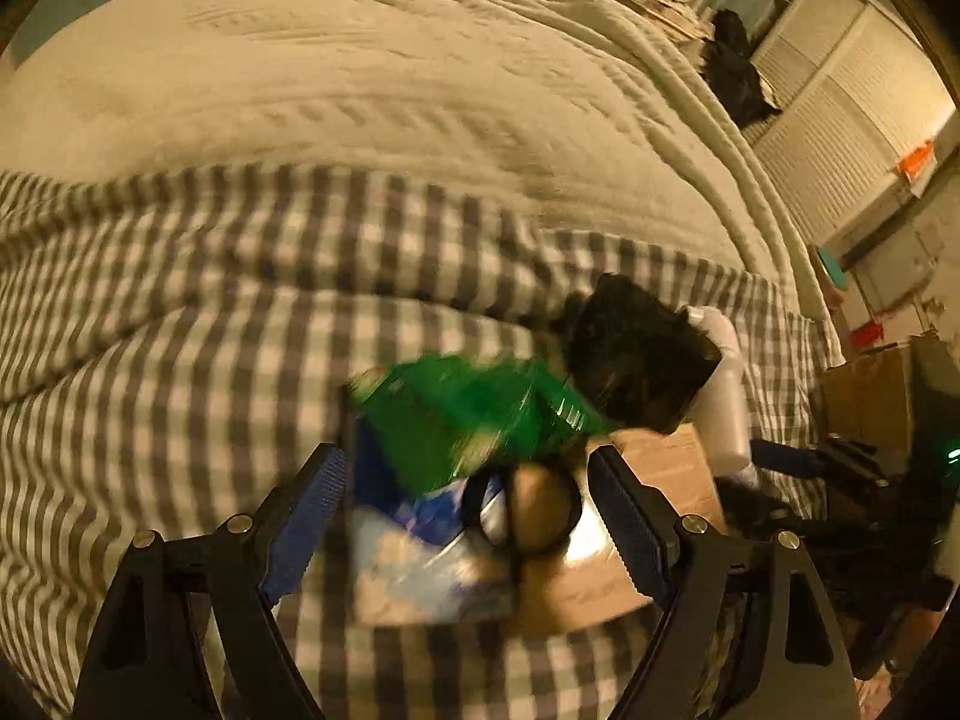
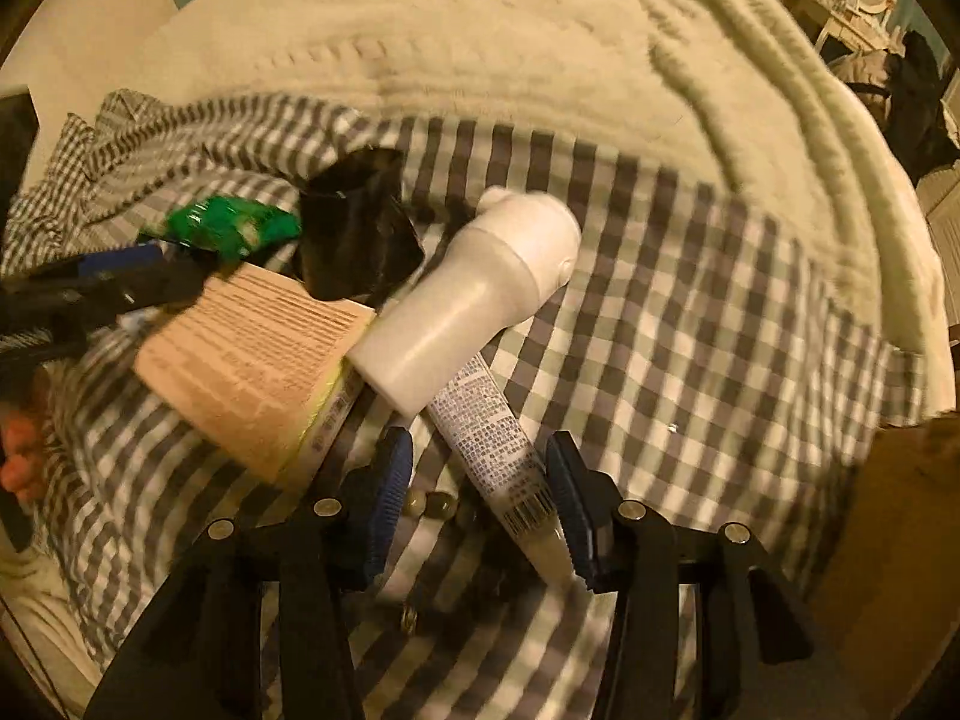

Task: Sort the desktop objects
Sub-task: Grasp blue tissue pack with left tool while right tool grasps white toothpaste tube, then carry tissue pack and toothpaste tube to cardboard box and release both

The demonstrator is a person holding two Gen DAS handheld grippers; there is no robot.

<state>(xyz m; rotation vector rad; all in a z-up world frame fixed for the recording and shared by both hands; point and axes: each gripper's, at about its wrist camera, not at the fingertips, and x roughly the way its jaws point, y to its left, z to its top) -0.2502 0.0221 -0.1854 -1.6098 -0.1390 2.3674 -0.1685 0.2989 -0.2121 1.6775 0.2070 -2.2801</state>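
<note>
Both tools point steeply down at a grey-and-white checked cloth [image 2: 690, 312] spread over a bed, with a cream ribbed blanket [image 1: 372, 78] beyond it. The left gripper [image 1: 468, 516] has its blue-padded black jaws spread wide and holds nothing; between and under its fingers lie a blurred blue-and-white flat packet [image 1: 420, 558] and a black ring-shaped item [image 1: 528, 510], neither touched by the pads. Just ahead of its tips sits a crumpled green plastic wrapper [image 1: 474, 414], and ahead to the right a black angular object [image 1: 636, 354] and a white plastic bottle [image 1: 726, 396] rest on a tan printed cardboard box [image 1: 666, 468]. The right gripper [image 2: 480, 498] has its jaws partly apart; a white printed squeeze tube [image 2: 492, 444] lies slanted between them, its lower end close by the right-hand pad, though contact cannot be told. A few small greenish beads [image 2: 429, 504] lie between the fingers beside the tube. At the far left of the right wrist view, fingertips of the person's hand [image 2: 18, 456] show beside the left tool's frame.
</note>
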